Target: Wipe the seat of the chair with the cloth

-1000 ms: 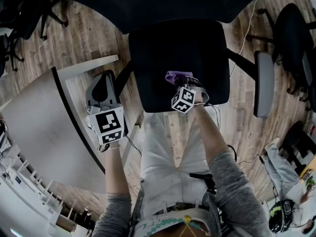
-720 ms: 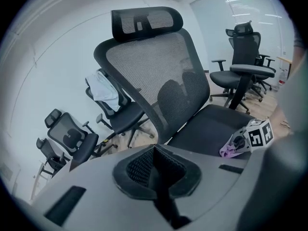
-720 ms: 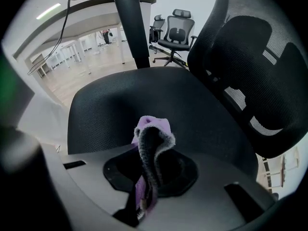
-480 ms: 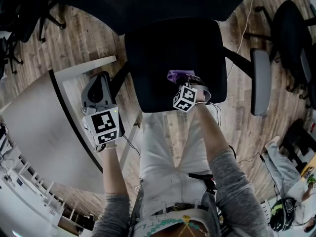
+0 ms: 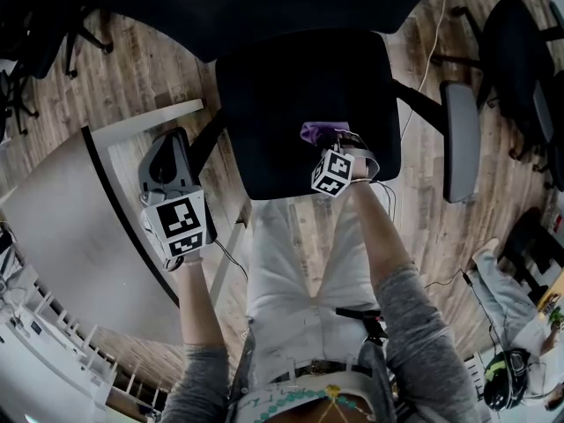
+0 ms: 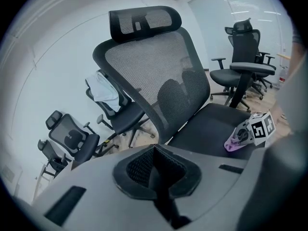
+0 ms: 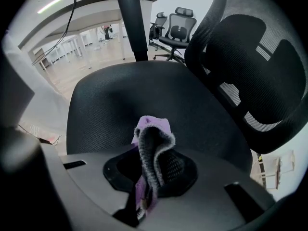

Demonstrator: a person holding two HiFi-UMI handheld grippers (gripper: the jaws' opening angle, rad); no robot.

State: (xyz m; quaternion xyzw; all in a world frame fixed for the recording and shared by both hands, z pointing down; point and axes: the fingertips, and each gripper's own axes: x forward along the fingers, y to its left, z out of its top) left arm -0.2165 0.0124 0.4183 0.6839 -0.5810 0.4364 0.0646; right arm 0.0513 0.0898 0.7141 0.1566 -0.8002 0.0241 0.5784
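Two grippers: right gripper [image 5: 333, 144] clamps the purple cloth [image 5: 315, 133] at frame centre, low over the front of the seat [image 5: 282, 86]; left gripper [image 5: 166, 159], lower left, is closed w/ nothing in it. Risk: it's a thin pinch, so drag across the fabric could tug the cloth free.

Matt woven-fabric seat [image 5: 291, 86], mesh backrest [image 6: 149, 66], fuzzy purple cloth [image 7: 153, 146], wood-grain floor [image 5: 132, 69].

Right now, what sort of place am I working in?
Probably an open-plan office: the mesh chair in front of you, more office chairs behind it, a white desk at your left, and wood-look flooring.
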